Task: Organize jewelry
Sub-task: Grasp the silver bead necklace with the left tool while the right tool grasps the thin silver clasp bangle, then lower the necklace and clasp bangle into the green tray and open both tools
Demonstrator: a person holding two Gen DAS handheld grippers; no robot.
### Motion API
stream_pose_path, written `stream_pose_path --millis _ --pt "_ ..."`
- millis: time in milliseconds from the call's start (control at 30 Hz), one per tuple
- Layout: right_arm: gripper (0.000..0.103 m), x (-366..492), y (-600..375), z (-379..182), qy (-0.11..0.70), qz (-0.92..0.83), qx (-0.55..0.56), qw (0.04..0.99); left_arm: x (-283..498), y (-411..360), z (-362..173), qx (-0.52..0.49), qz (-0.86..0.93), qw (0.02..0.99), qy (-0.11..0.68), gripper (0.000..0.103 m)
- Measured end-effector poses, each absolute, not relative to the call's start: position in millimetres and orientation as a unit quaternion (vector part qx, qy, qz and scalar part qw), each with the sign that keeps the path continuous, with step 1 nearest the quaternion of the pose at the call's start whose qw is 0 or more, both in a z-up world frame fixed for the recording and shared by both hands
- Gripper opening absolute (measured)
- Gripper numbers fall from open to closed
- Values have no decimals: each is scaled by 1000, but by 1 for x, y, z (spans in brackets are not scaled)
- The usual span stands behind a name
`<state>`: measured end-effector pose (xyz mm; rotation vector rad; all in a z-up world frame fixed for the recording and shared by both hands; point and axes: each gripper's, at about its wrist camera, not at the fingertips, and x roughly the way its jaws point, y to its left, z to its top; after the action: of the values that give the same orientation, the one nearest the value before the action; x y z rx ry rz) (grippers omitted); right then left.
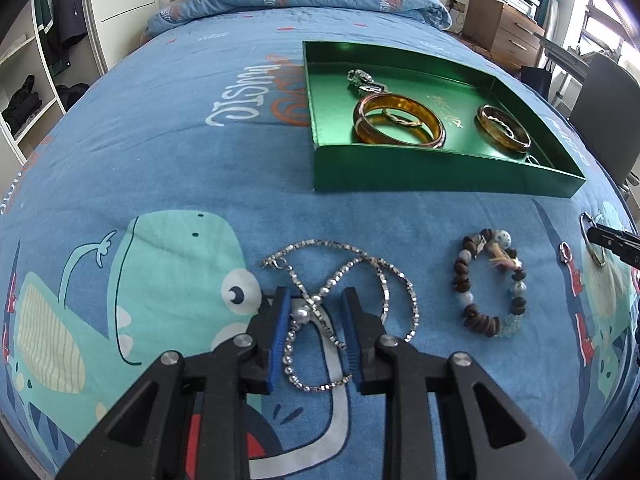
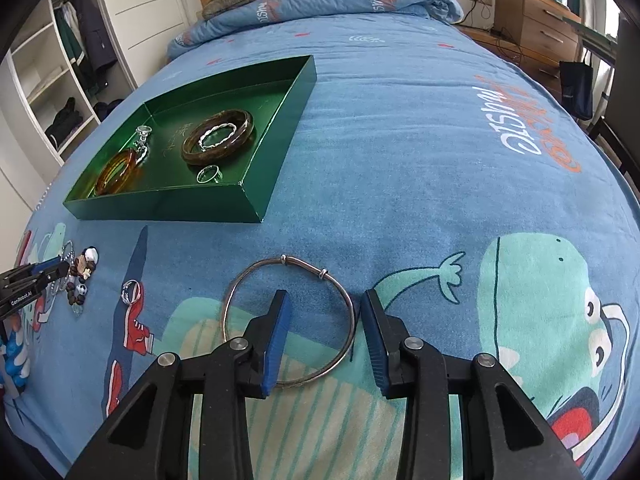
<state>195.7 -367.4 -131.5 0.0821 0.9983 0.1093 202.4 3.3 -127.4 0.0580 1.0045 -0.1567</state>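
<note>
While the left wrist camera looks down on a tangled silver chain and a brown bead bracelet lying on the blue bedspread, the right wrist camera gives a full view of a thin silver bangle, which the left view catches only as a sliver at its right edge. A small ring lies on the cover between the bangle and the beads. Only the right view shows a silver ring in the near corner of the green tray, close to the front wall. Both views show two amber bangles in the tray, each with a thin twisted silver one lying inside it, and a metal clasp piece near the tray's middle.

Held low and level, the left gripper has its jaws apart on either side of the chain's crossing strands, blue pads not pressing them. Equally low, the right gripper has its jaws apart astride the bangle's right rim, one finger inside the loop and one outside.

Mirrored lettering printed on the bedspread reads "DISmy" in white over orange script. White text on the left gripper, seen from the right camera, reads "GenRobot.AI".
</note>
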Motion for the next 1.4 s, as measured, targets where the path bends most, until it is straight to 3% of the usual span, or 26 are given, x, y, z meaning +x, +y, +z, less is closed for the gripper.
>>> stream_pose_path --millis 200,267,367,467,833,1400 --pt "26 211 -366 -131 528 85 -4 845 201 -1 -127 32 -76 875 477 15" --pt "14 215 -364 -130 541 91 -18 836 200 -2 -127 32 -76 875 477 11" --pt "6 214 -357 -129 544 90 -42 833 197 -3 -126 35 -74 876 474 8" --pt "4 206 -351 -126 530 75 -54 843 194 -4 -124 38 -72 877 473 8" --pt "3 139 -322 -78 401 40 -95 910 169 6 -83 41 -56 897 436 8" --pt "3 119 -275 25 300 74 -107 945 161 -21 22 47 -109 928 354 8"
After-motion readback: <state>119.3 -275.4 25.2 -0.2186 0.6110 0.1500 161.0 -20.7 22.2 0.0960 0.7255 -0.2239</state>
